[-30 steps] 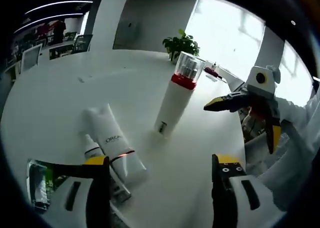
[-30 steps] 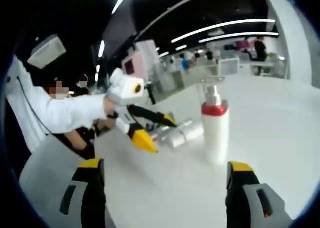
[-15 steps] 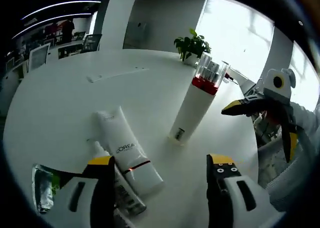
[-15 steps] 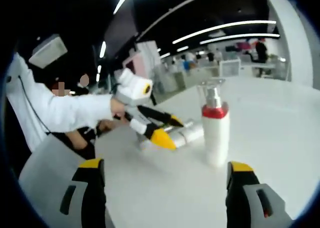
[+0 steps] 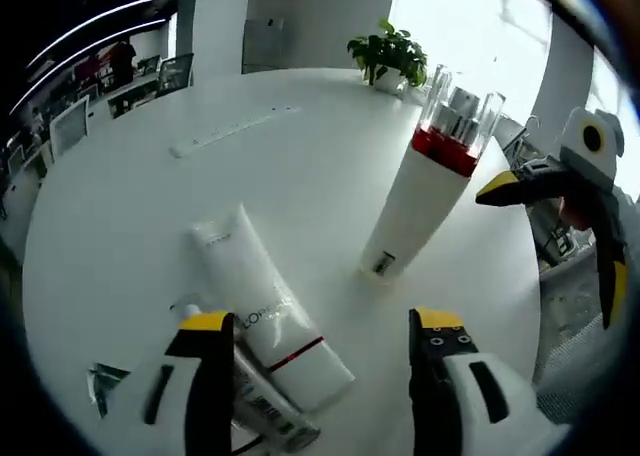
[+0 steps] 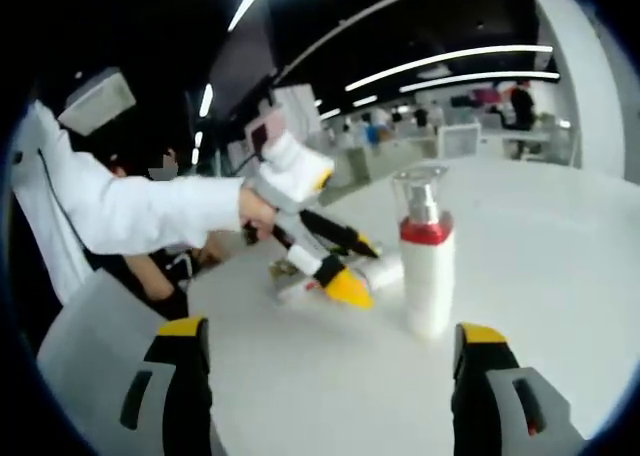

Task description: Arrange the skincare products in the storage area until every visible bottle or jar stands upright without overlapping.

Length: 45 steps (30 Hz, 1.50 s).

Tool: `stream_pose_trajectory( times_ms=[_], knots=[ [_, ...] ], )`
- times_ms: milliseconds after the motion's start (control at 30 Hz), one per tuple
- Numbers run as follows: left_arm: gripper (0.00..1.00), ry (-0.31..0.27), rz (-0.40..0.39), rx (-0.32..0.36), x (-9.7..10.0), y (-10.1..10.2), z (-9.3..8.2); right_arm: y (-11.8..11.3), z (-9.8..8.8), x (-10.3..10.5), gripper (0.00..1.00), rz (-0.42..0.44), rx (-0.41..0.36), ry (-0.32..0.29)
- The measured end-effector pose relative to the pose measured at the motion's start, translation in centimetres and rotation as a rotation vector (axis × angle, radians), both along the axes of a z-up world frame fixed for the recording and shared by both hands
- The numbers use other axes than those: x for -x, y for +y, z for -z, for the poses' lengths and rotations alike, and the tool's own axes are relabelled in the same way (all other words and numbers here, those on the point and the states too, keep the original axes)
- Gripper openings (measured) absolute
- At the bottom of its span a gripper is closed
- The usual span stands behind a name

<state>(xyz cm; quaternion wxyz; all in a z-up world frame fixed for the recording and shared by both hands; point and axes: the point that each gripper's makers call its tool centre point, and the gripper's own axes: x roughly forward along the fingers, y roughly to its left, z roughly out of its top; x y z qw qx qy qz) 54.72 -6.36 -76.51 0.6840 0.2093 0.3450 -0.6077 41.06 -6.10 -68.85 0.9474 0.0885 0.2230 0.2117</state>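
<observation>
The big round white table (image 5: 130, 226) holds everything. A tall white pump bottle (image 5: 425, 201) with a red band stands upright in the middle right. A white L'Oreal tube (image 5: 265, 311) lies flat at the lower left, touching a smaller bottle (image 5: 255, 406), so both need standing up. The left gripper (image 5: 320, 326) hangs wide open and empty above the tube, likely ready to grab it. The right gripper (image 6: 330, 341) is wide open and empty too.

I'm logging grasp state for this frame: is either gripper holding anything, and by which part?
Nothing is held. The left gripper hangs open above the lying white tube, and the right gripper is open short of the upright pump bottle.
</observation>
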Motion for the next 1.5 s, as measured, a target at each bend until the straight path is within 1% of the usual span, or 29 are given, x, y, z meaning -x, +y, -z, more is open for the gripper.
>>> stream_pose_trajectory(
  times_ms=[67,167,300,367,433,500,567,633,700,767,800,900,967,1033,1100,1167,1233,1367,1433,1500],
  knots=[
    [0.63,-0.011,-0.006,-0.038,-0.5,-0.1,0.4,-0.1,0.0,0.0,1.00,0.002,0.001,-0.001],
    [0.59,-0.017,-0.020,-0.070,-1.0,-0.1,0.8,-0.2,-0.1,0.0,1.00,0.002,0.002,-0.003],
    [0.54,0.011,-0.050,-0.100,-2.0,-0.4,1.5,-0.4,-0.2,0.1,1.00,0.005,0.002,-0.007],
    [0.53,0.043,-0.064,-0.108,-2.3,-0.6,1.8,-0.5,-0.3,0.1,1.00,0.011,-0.004,-0.010],
    [0.52,0.061,-0.077,-0.108,-2.1,-0.7,1.8,-0.6,-0.3,0.1,0.99,0.013,-0.006,-0.012],
    [0.50,0.053,-0.087,-0.107,-2.6,-0.9,1.7,-0.6,-0.4,0.1,0.99,0.013,-0.005,-0.014],
    [0.46,0.049,-0.089,-0.106,-2.6,-0.9,1.7,-0.5,-0.4,0.1,0.99,0.010,0.001,-0.015],
    [0.44,0.063,-0.108,-0.101,-3.3,-1.2,1.7,-0.3,-0.3,0.1,0.99,0.006,0.002,-0.013],
    [0.42,0.072,-0.116,-0.098,-3.2,-1.4,1.5,-0.2,-0.3,0.1,0.99,-0.001,0.003,-0.013],
    [0.40,0.064,-0.118,-0.100,-3.7,-1.7,1.6,0.0,-0.3,0.2,0.99,-0.006,0.003,-0.012],
    [0.38,0.054,-0.118,-0.109,-4.6,-2.0,1.7,0.1,-0.3,0.2,0.99,-0.009,0.002,-0.011],
    [0.34,0.050,-0.130,-0.114,-5.5,-2.6,1.7,0.2,-0.4,0.2,0.99,-0.011,-0.004,-0.013],
    [0.35,0.042,-0.141,-0.116,-6.1,-3.0,1.8,0.0,-0.3,0.1,0.99,-0.010,-0.004,-0.012],
    [0.37,0.022,-0.118,-0.148,-6.3,-3.3,1.9,-0.1,-0.2,0.1,0.99,-0.010,0.001,-0.009],
    [0.37,0.009,-0.110,-0.157,-6.6,-3.9,1.9,-0.1,-0.1,0.2,0.99,-0.010,-0.001,-0.004],
    [0.37,0.014,-0.118,-0.156,-6.9,-4.3,1.9,-0.2,0.0,0.2,0.99,-0.009,-0.003,-0.001],
    [0.37,0.015,-0.117,-0.156,-6.3,-3.9,1.8,-0.2,0.1,0.2,0.99,-0.010,-0.001,0.001],
    [0.37,0.025,-0.111,-0.157,-6.7,-4.5,1.8,-0.4,0.0,0.1,0.99,-0.007,-0.005,-0.001],
    [0.40,0.043,-0.116,-0.149,-6.7,-5.0,1.6,-0.5,0.1,0.1,0.99,-0.008,-0.007,0.000],
    [0.43,0.037,-0.107,-0.153,-6.5,-5.5,1.7,-0.6,0.2,0.1,0.98,-0.009,-0.003,0.002]
  ],
)
